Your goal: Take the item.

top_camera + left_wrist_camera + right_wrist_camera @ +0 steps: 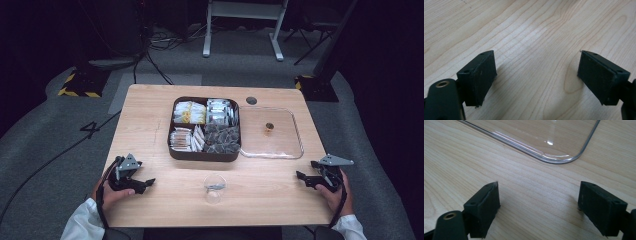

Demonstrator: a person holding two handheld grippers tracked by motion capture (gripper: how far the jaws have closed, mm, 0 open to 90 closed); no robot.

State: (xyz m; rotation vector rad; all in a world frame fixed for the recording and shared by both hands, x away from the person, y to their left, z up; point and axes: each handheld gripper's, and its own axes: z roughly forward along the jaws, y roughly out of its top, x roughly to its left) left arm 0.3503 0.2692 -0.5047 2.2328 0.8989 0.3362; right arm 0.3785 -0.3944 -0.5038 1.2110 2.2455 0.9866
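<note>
Pale wooden worktop (150, 110), lower frame: left hand-held gripper (148, 183) and right hand-held gripper (300, 175), both wide and empty, rest before any grasp; reaching the clear cup (214, 188) at bottom centre likely follows.

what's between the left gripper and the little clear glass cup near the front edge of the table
Nothing visible. Bare wood lies between the open left gripper and the glass cup; the compartment box sits farther back, off that line.
</note>
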